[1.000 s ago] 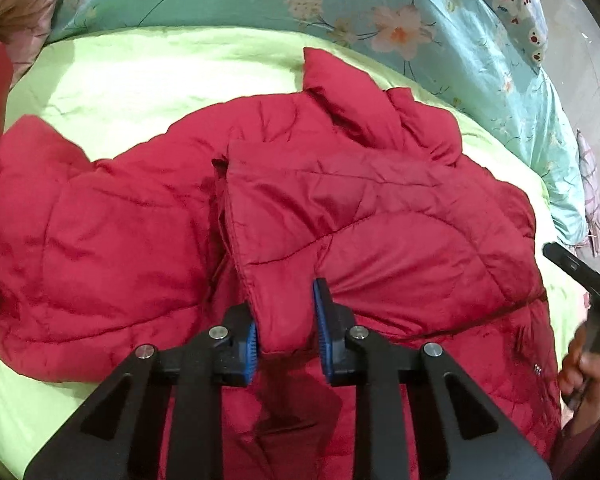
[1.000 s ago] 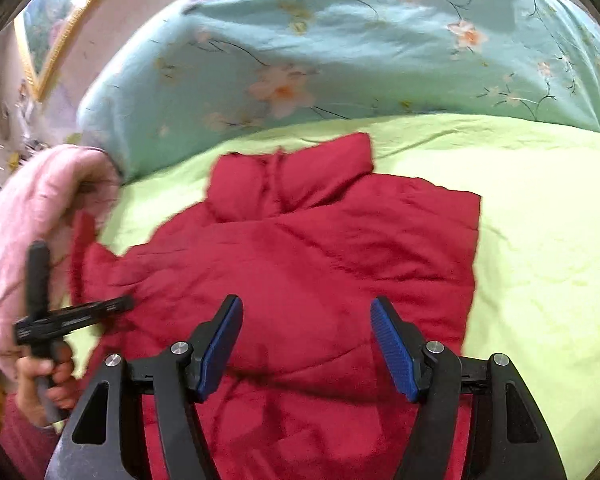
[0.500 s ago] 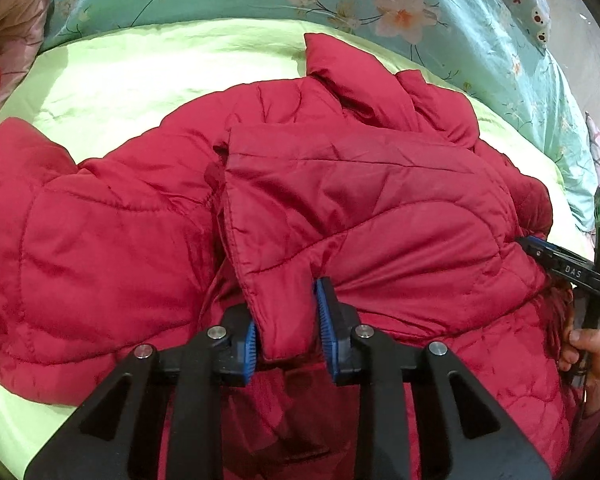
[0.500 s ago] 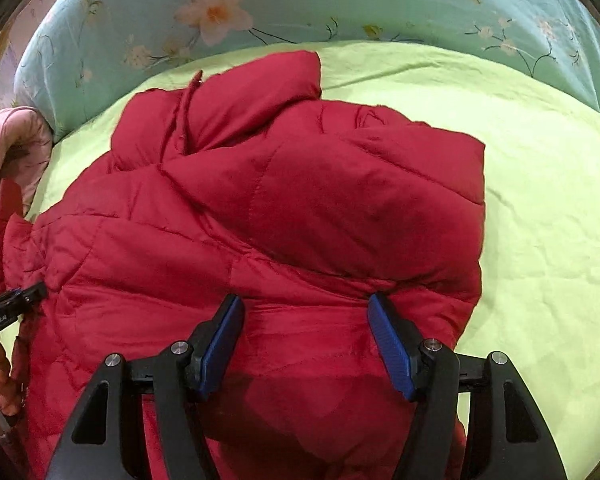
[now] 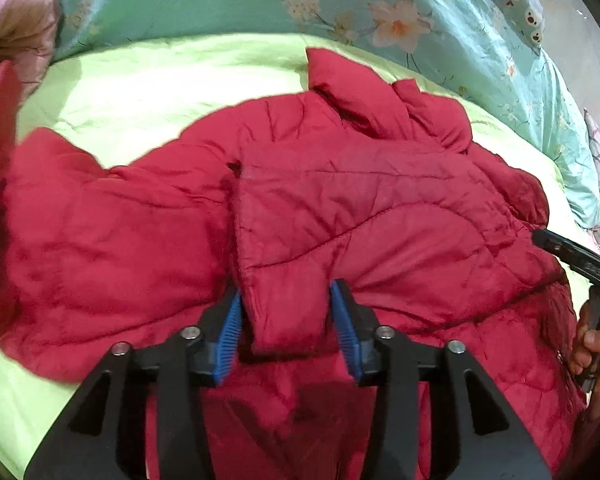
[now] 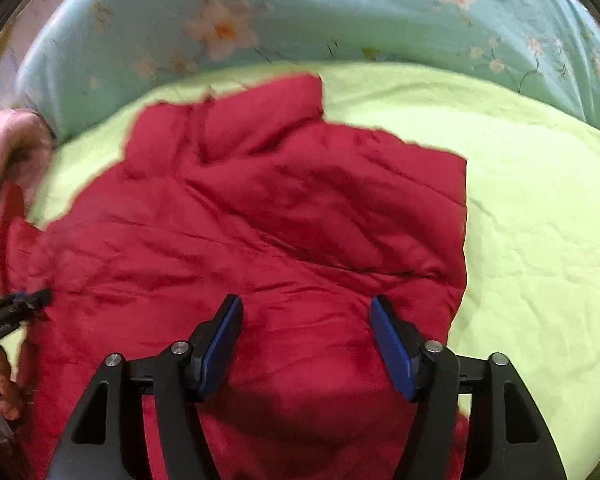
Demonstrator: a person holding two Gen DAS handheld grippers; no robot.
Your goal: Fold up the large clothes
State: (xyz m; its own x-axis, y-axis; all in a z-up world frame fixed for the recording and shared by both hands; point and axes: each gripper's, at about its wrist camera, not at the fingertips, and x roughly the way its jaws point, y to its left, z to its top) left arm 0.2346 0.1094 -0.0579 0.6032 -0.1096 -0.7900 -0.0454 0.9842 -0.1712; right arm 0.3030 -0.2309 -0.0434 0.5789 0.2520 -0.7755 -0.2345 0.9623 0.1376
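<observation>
The red quilted puffer jacket [image 5: 340, 220] lies mid-frame on the lime-green bed sheet [image 6: 540, 220], one sleeve already folded across its body; the other sleeve and the hem fold look left to do; the left gripper [image 5: 286, 316] has its fingers narrowly around the cuff, apparently barely touching; the right gripper [image 6: 306, 344] hovers wide, empty; a floral teal quilt [image 5: 440, 20] crowds the top of the frame.

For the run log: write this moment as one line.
step: folding sleeve | left gripper: open around sleeve | right gripper: open above jacket | surface: bed
</observation>
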